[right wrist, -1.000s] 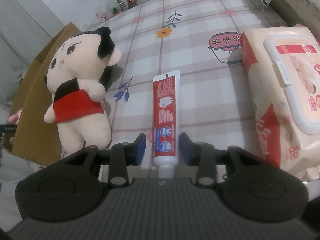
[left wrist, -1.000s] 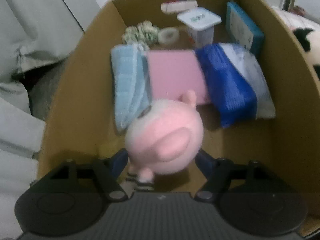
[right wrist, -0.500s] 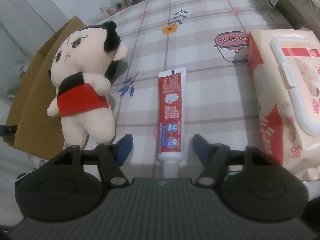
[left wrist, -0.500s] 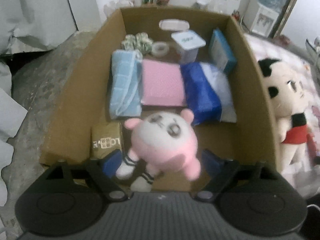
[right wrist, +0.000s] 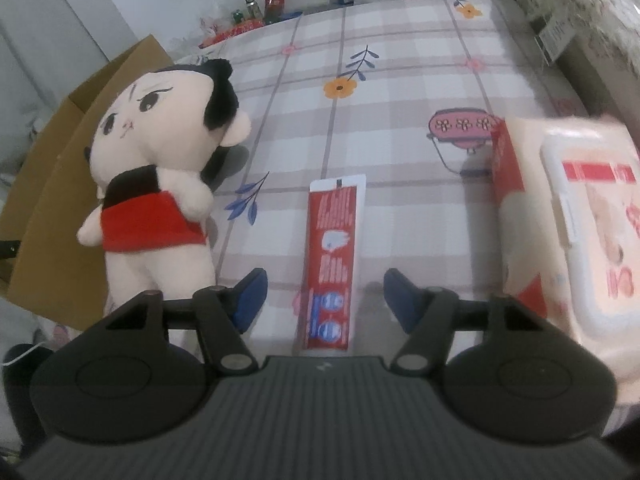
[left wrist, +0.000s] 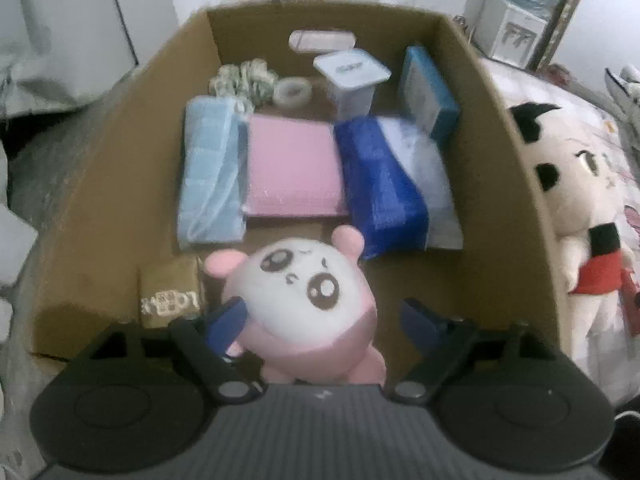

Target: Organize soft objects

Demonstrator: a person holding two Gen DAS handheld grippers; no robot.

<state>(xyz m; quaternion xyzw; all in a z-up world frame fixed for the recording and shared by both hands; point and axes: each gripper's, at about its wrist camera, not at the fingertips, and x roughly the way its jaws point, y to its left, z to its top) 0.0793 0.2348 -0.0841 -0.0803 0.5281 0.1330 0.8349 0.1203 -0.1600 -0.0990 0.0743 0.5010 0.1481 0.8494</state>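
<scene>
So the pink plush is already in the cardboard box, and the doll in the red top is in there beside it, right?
Not quite. The pink plush is in the cardboard box, but the doll in the red top lies outside it on the checked bedspread, against the box's outer wall. The right wrist view shows this.

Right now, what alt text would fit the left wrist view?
A pink plush toy sits between the open left tongs at the near end of a cardboard box. Behind it lie a light blue cloth, a pink pad and a blue pack; a red-clothed doll lies outside.
</scene>
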